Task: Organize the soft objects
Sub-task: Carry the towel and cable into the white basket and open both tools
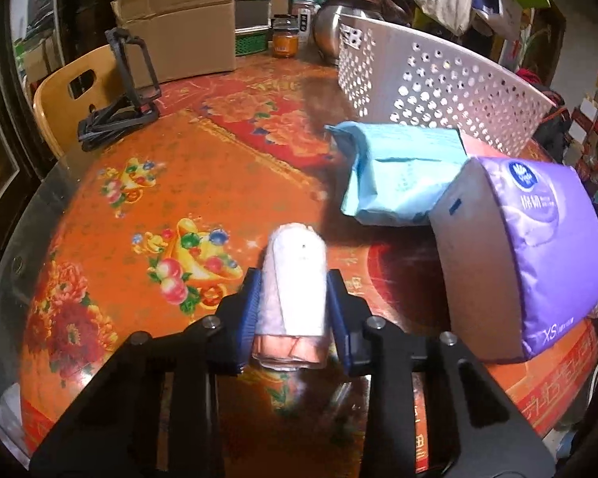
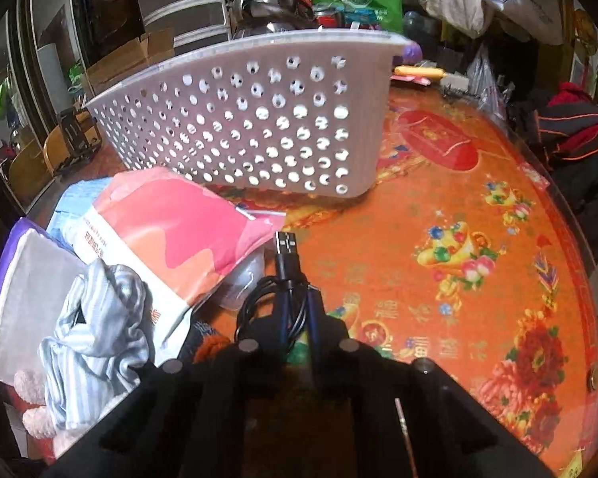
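The left gripper (image 1: 293, 310) clamps one rolled white towel (image 1: 295, 283) between its blue pads, just above the orange floral tablecloth (image 1: 111, 207). The right gripper (image 2: 297, 310) is closed on one coiled black USB cable (image 2: 285, 263), plug pointing forward. Beside it lie one striped blue cloth (image 2: 95, 330) and three soft packs — purple (image 1: 538, 247), pale blue (image 1: 398, 175), pink-and-white (image 2: 171, 239) — piled touching one another. Behind them, one white perforated basket (image 2: 259, 119) — the packs crowd its near wall. Farther off: a cardboard box (image 1: 183, 28) and a steel kettle (image 1: 339, 12).
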